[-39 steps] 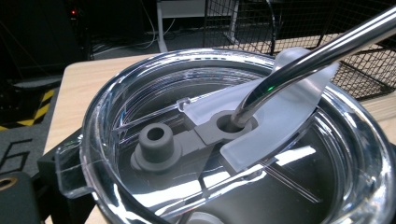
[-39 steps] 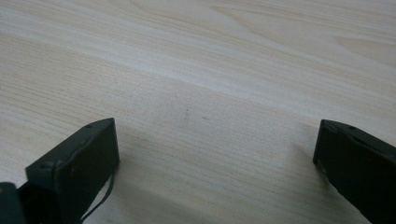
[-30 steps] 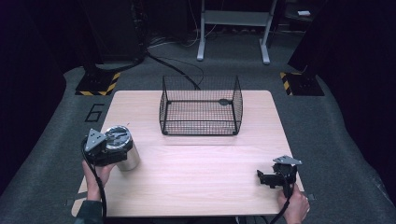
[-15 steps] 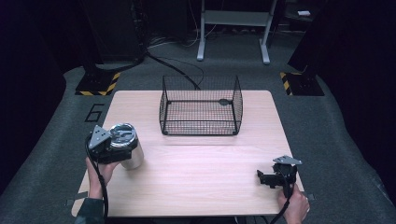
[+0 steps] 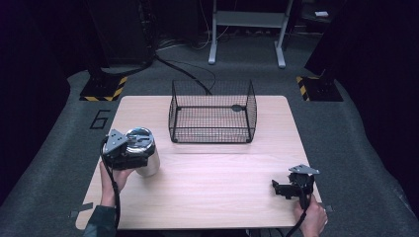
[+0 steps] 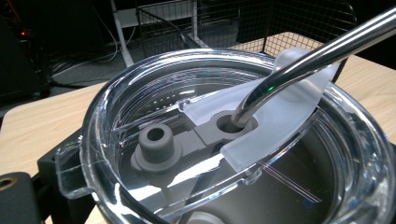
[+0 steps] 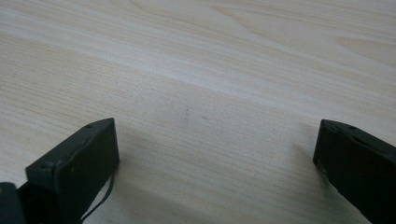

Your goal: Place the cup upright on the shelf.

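Observation:
A steel tumbler [image 5: 144, 152] with a clear lid [image 6: 140, 107] and a metal straw [image 6: 317, 51] is at the left side of the wooden table [image 5: 212, 173]. My left gripper [image 5: 133, 154] is shut on the tumbler from its left, just below the rim; one black jaw presses the wall at the lower left of the left gripper view. Near the table's front right corner, my right gripper [image 5: 281, 188] is open. Its jaws stand wide apart over bare wood [image 7: 215, 154] with nothing between them.
A black wire basket [image 5: 212, 112] stands open-topped at the middle back of the table, with a small dark thing on its floor. Dark floor, cables and stand legs lie beyond the table's far edge.
My left gripper has carried the tumbler to the right and a little toward the basket. The right gripper has stayed where it was.

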Demonstrator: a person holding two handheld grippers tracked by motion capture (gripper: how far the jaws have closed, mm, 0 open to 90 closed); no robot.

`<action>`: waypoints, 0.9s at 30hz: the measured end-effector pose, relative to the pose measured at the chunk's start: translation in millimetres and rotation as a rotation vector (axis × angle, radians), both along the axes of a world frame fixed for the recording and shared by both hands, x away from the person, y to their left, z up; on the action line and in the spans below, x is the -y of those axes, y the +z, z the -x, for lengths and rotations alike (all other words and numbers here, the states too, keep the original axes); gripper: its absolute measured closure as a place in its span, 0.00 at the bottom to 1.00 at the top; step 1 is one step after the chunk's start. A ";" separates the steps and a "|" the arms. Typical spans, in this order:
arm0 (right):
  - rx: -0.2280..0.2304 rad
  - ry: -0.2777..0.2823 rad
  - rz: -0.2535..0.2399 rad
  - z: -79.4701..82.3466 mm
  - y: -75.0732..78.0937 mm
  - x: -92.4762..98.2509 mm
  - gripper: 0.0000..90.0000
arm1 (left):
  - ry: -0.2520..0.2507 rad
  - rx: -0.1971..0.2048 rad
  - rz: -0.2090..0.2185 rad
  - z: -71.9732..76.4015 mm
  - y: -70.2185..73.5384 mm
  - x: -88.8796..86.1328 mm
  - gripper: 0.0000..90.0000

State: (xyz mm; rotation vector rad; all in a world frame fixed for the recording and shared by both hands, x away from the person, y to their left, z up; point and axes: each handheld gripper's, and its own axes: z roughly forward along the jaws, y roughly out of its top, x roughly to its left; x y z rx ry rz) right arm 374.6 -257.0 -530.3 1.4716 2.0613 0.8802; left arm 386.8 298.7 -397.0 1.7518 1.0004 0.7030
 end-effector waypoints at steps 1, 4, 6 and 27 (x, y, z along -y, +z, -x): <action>0.000 0.000 0.000 0.0 0.0 0.0 0.00 | 0.000 0.000 0.000 0.0 0.0 0.0 0.04; 0.000 0.000 0.000 0.0 0.0 0.0 0.00 | -0.009 0.003 -0.007 -1.2 2.5 1.5 0.04; -0.002 -0.001 0.000 -0.3 0.1 0.0 0.00 | -0.014 0.002 -0.007 -1.6 4.7 3.1 0.04; -0.001 0.036 0.004 -6.4 -0.2 -3.4 0.00 | -0.076 0.016 -0.017 -8.7 27.9 15.6 0.04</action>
